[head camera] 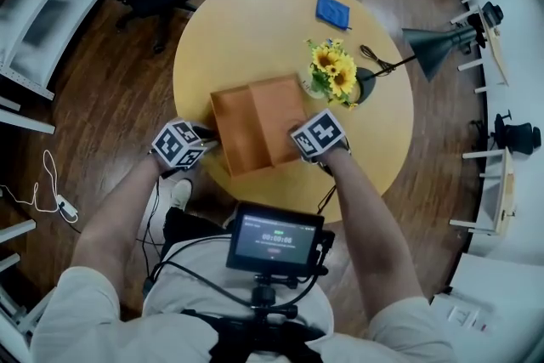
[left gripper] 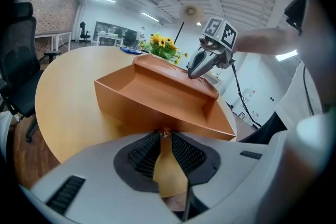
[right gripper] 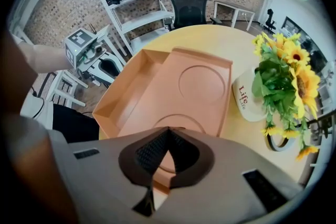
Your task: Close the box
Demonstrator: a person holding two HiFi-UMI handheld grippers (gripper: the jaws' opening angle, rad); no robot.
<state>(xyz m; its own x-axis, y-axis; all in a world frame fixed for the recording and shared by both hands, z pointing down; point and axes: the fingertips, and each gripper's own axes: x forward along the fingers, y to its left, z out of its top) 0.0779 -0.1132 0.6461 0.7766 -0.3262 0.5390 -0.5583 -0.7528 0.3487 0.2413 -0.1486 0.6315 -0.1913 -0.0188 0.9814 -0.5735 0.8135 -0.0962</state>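
While the orange box [head camera: 257,125] lay open near the lower edge of the round bench [head camera: 255,21], left of the sunflowers [head camera: 333,70], the left hand-held gripper [left gripper: 166,135] had its jaws drawn together, apparently pinching the box's near wall. The right hand-held gripper [right gripper: 168,129], jaws fully together and empty, pointed down at the embossed lid [right gripper: 202,84].
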